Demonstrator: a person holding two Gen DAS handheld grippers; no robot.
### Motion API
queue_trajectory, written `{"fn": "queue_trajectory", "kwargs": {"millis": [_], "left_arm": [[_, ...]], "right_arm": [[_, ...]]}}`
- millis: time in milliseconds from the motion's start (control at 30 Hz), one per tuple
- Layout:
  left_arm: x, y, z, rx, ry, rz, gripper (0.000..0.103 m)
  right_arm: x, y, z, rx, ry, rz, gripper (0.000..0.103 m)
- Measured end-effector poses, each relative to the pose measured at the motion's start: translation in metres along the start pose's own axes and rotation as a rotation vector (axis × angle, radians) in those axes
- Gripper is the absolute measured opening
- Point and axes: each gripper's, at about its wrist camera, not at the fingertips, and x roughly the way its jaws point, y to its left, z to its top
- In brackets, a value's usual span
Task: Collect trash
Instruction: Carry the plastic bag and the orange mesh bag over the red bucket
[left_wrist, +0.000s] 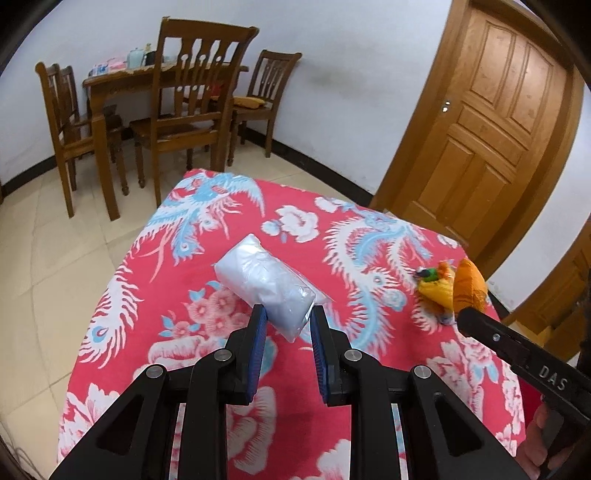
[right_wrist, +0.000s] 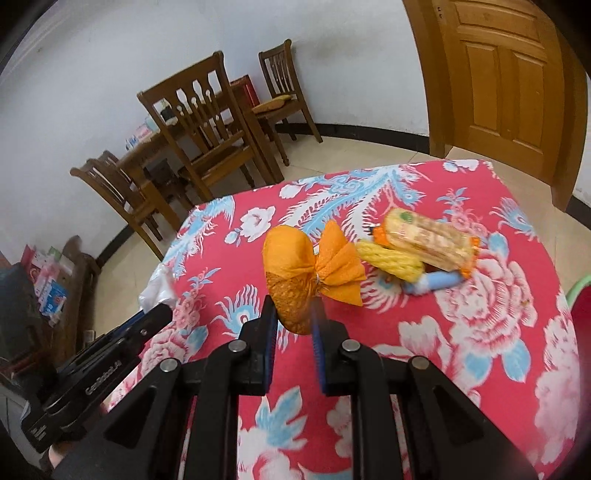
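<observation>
A white plastic bag bundle (left_wrist: 264, 284) is lifted over the red floral tablecloth (left_wrist: 177, 295), and my left gripper (left_wrist: 286, 314) is shut on its near end. In the right wrist view, my right gripper (right_wrist: 293, 308) is shut on an orange wrapped packet (right_wrist: 290, 266) with a pleated twisted end, held above the cloth (right_wrist: 461, 350). Beyond it on the cloth lie a clear snack packet (right_wrist: 428, 240), a yellow wrapper (right_wrist: 391, 260) and a blue piece (right_wrist: 436, 282). The left wrist view shows the orange packet (left_wrist: 469, 284) at the right, beside that small trash pile (left_wrist: 436, 288).
A wooden dining table (left_wrist: 110, 79) with chairs (left_wrist: 177, 122) stands behind on the tiled floor. A wooden door (left_wrist: 491, 122) is at the back right. A green container rim (right_wrist: 580, 288) shows at the table's right edge. Boxes (right_wrist: 48, 280) sit on a low bench at left.
</observation>
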Motion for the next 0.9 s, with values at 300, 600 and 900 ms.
{"fn": "queue_trajectory", "kwargs": {"millis": [300,600,900], "left_arm": [[-0.014,-0.032,-0.001,0.049,-0.012,-0.041,0.024],[-0.024,-0.071,-0.005,0.110,-0.019,-0.087,0.024],[-0.027,-0.115,-0.014,0.175,-0.006,-0.142,0.024]], "right_arm": [[-0.045,-0.027,-0.010,0.054,-0.038,0.005,0.020],[-0.087,-0.061,-0.022,0.105,-0.089,-0.015,0.020],[-0.130,-0.102,-0.038,0.181,-0.158,-0.061,0.020]]}}
